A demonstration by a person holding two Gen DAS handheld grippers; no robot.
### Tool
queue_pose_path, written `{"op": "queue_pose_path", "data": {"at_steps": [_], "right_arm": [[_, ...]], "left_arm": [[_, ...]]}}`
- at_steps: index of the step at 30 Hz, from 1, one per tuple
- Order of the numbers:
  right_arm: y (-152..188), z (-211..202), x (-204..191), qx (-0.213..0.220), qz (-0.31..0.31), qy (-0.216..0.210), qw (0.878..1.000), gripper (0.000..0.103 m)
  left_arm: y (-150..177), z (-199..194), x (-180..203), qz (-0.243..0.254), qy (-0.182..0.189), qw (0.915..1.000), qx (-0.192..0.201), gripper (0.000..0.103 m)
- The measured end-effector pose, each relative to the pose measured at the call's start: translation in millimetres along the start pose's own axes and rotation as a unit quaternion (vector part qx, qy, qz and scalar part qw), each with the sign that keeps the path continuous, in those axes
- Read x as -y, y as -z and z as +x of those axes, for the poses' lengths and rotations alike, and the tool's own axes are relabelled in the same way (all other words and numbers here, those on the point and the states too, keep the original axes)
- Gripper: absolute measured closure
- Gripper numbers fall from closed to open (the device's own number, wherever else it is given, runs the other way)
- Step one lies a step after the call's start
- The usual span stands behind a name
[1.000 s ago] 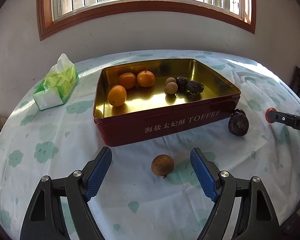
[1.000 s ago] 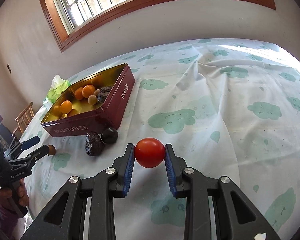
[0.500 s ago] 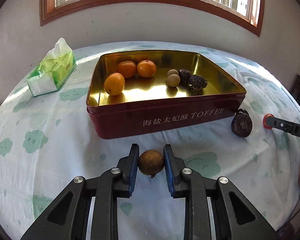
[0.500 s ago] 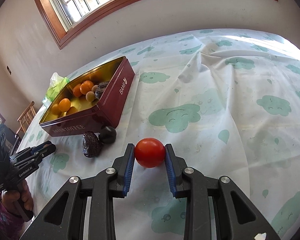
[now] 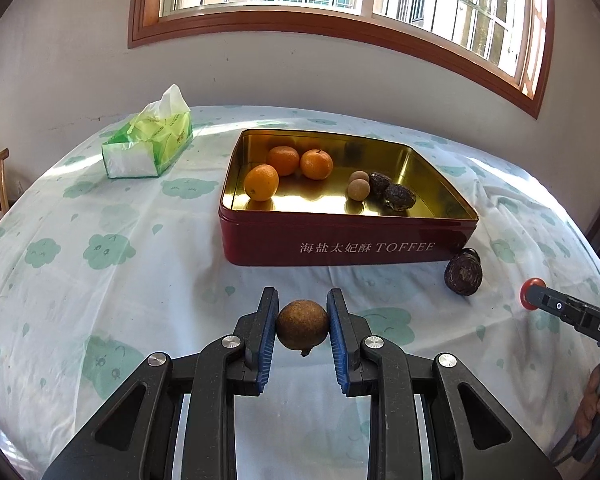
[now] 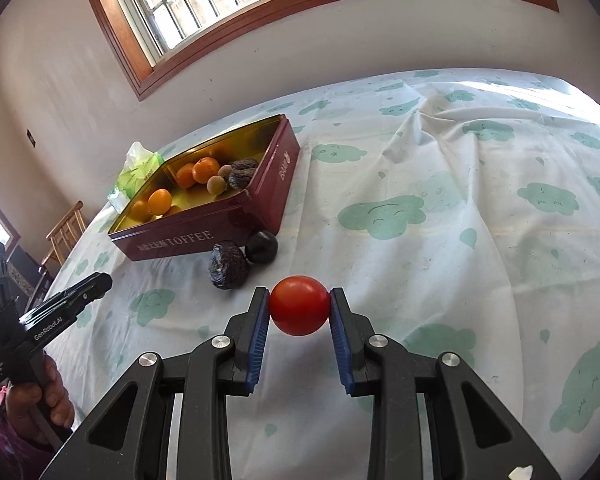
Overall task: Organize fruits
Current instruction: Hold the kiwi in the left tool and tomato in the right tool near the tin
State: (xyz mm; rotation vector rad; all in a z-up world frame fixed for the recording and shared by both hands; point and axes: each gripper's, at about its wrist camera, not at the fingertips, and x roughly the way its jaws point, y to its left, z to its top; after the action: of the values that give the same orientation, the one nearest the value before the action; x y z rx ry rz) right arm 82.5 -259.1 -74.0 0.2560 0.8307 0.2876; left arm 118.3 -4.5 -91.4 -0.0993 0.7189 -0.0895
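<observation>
My left gripper is shut on a brown round fruit, held just above the cloth in front of the red toffee tin. My right gripper is shut on a red tomato, to the right of the tin. Inside the tin lie three oranges, two small tan fruits and two dark wrinkled fruits. A dark wrinkled fruit and a smooth dark fruit rest on the cloth by the tin's near corner.
A green tissue pack stands left of the tin. The round table wears a white cloth with green clouds. A wooden chair stands beyond the table's left edge. The wall and window are behind.
My left gripper closed from wide open onto the brown fruit and lifted it slightly while rolling. The right gripper kept its hold on the tomato and shifted a little.
</observation>
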Motion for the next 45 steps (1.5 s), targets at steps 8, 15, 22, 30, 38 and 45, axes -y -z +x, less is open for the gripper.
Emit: {"op": "queue_pose_path", "data": {"at_steps": [8, 15, 22, 30, 38, 45], "right_arm": [[0.8, -17.3, -42.9, 0.009, -0.039, -0.039, 0.998, 0.075], [8.3, -19.9, -67.6, 0.005, -0.063, -0.056, 0.996, 0.075], [10.4, -16.6, -74.6, -0.001, -0.068, -0.06, 0.996, 0.075], [5.8, -15.1, -77.1, 0.003, -0.067, -0.061, 0.996, 0.075], [-1.5, -17.2, -83.1, 0.013, -0.074, -0.065, 0.995, 0.075], [-4.5, -16.0, -84.4, 0.014, -0.075, -0.066, 0.995, 0.075]], "left_arm": [[-4.1, -14.1, 5.6, -0.003, -0.009, 0.9998, 0.016, 0.077], [-2.6, -17.7, 4.7, -0.005, -0.014, 0.9997, 0.019, 0.077], [-1.7, -16.6, 1.4, -0.009, -0.016, 0.9997, 0.015, 0.077], [-1.8, -17.4, 1.5, -0.008, -0.017, 0.9997, 0.018, 0.077], [-4.4, -17.3, 3.5, -0.003, -0.019, 0.9997, 0.018, 0.077], [-9.2, -18.5, 2.9, 0.0, -0.022, 0.9995, 0.021, 0.077]]}}
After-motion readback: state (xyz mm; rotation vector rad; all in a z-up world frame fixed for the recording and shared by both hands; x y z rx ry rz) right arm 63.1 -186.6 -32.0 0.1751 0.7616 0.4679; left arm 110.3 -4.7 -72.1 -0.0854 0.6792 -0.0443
